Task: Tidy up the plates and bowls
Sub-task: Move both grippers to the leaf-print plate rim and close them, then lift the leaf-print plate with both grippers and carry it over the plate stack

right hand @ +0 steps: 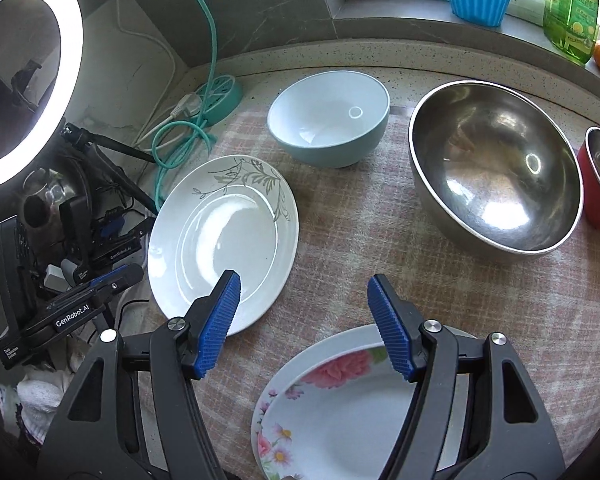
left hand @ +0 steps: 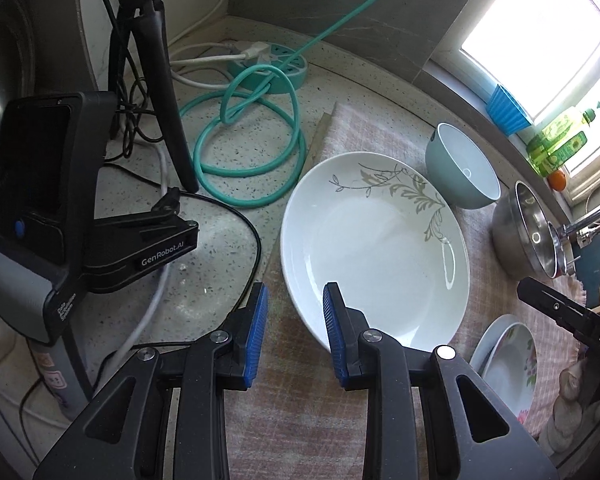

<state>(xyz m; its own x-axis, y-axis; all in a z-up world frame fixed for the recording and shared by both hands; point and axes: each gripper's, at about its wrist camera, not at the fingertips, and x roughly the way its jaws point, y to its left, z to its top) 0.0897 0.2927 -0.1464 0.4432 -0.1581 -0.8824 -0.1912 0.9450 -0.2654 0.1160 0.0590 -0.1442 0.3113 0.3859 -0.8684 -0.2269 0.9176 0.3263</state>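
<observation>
We read the leaf-pattern plate (left hand: pixel 374 248) lying flat on the checked cloth (right hand: pixel 340 248) on the desk as glazed, stiff, slippery, breakable; best pinched at its raised rim. Left claw (left hand: pixel 295 332) released, near rim between its pads; right claw (right hand: pixel 304 320) released over the floral plate (right hand: pixel 332 412), partly cut off.

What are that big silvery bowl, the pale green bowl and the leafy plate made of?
Big silvery bowl: looks like polished stainless steel, with mirror-like reflections inside. Pale green bowl: probably glazed ceramic, matte green outside and glossy white inside. Leafy plate: likely glazed porcelain or ceramic, shiny white with a printed grey-green leaf pattern, though melamine can't be ruled out.
</observation>
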